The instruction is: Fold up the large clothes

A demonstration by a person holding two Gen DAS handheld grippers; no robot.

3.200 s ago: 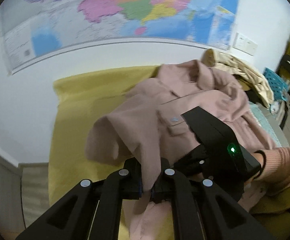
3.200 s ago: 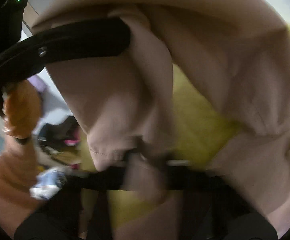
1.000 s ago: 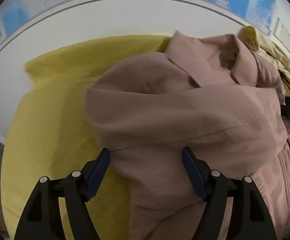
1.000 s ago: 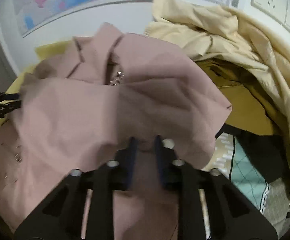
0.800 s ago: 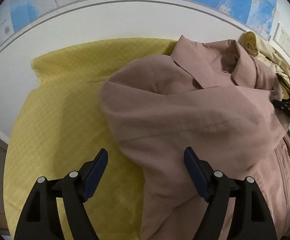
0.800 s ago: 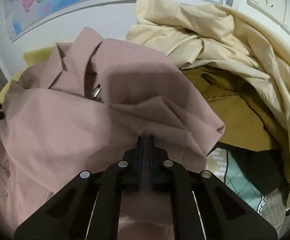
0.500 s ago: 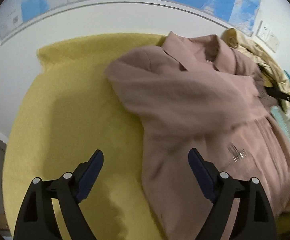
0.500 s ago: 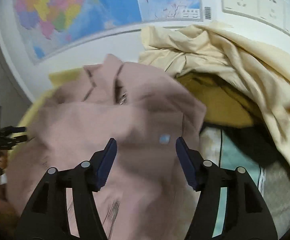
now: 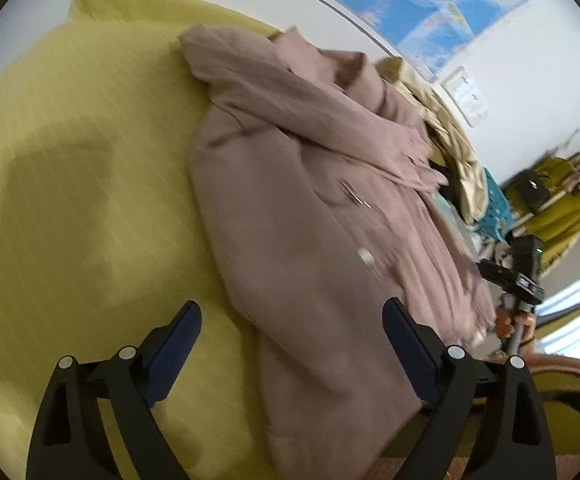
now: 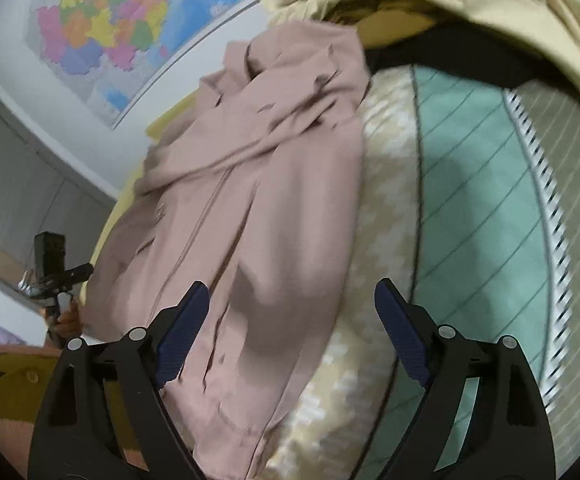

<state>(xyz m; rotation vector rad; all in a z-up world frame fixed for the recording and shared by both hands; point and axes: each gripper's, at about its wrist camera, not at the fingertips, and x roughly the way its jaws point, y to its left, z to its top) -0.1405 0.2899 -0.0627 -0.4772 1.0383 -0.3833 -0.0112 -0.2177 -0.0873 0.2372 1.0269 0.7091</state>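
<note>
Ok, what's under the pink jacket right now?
The dusty-pink jacket lies on a yellow bedspread on one side and a cream-and-green patterned quilt on the other. Where those two meet is hidden beneath it.

The jacket [image 9: 309,216] is spread on the bedcover [image 9: 74,184], ahead of the left gripper [image 9: 291,332] and toward its right jaw. A heap of clothes [image 10: 469,4] is piled beyond the right gripper [image 10: 291,316], behind the jacket's far end.
</note>
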